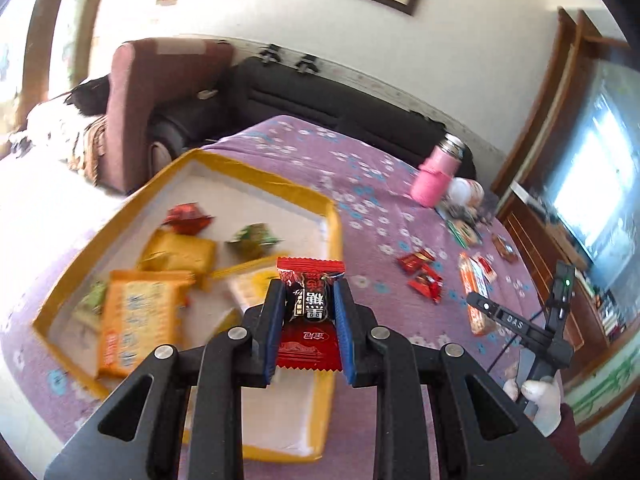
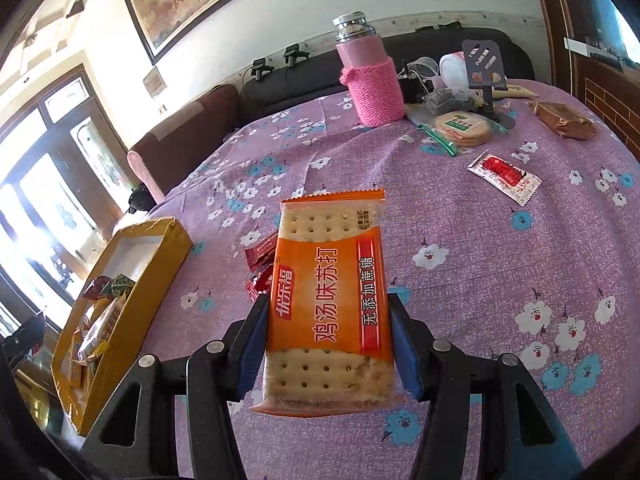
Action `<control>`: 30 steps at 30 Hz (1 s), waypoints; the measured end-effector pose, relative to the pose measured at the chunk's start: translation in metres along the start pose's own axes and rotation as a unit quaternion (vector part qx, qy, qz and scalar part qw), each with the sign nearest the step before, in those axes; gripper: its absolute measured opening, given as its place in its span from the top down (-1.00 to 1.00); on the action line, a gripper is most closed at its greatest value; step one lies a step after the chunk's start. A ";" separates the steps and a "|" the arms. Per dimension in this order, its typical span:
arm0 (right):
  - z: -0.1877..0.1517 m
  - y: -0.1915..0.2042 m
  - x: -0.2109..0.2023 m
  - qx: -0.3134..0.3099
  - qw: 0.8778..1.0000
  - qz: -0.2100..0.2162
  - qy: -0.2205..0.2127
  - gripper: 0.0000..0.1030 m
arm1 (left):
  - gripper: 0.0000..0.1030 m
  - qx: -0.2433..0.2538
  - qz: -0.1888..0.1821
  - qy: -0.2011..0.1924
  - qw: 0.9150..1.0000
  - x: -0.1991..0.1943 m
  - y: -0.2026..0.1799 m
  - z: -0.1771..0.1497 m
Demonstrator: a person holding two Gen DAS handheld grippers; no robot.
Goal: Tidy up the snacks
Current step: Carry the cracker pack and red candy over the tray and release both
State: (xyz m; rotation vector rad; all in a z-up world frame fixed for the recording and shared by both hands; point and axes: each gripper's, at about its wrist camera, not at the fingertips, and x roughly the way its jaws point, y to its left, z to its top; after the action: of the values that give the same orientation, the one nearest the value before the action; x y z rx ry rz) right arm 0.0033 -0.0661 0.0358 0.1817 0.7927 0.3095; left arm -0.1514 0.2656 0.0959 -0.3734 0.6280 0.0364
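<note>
The worktop point(image 2: 460, 220) has a purple cloth with flowers. On it sit a yellow box point(image 2: 132, 292), a pink bottle point(image 2: 372, 88), a round cracker pack point(image 2: 462, 128), a brown pack point(image 2: 564, 120), and small red packets point(image 1: 420, 272).

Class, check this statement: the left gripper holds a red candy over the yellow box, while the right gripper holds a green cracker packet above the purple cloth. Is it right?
Not quite. In the right wrist view, the cracker packet in the right gripper is orange, not green. The rest stands: the left gripper holds the red candy over the yellow box.
</note>
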 end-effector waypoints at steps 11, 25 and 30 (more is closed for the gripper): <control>-0.009 0.121 -0.008 -0.086 0.992 0.083 0.043 -0.10 | 0.57 -0.028 0.023 -0.003 0.999 -0.006 0.053 -0.013; 0.000 0.273 0.059 -0.172 0.966 0.138 0.138 -0.09 | 0.57 -0.044 0.025 0.017 0.999 0.014 0.084 -0.005; 0.006 0.293 0.100 -0.193 0.963 0.097 0.159 -0.10 | 0.57 -0.046 0.027 0.034 0.998 0.029 0.090 -0.005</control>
State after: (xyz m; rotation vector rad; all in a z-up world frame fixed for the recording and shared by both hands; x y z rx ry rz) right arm 0.0138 0.2428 0.0527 -0.1626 1.0161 0.6837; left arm -0.1441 0.3454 0.0453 -0.4477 0.7045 0.1046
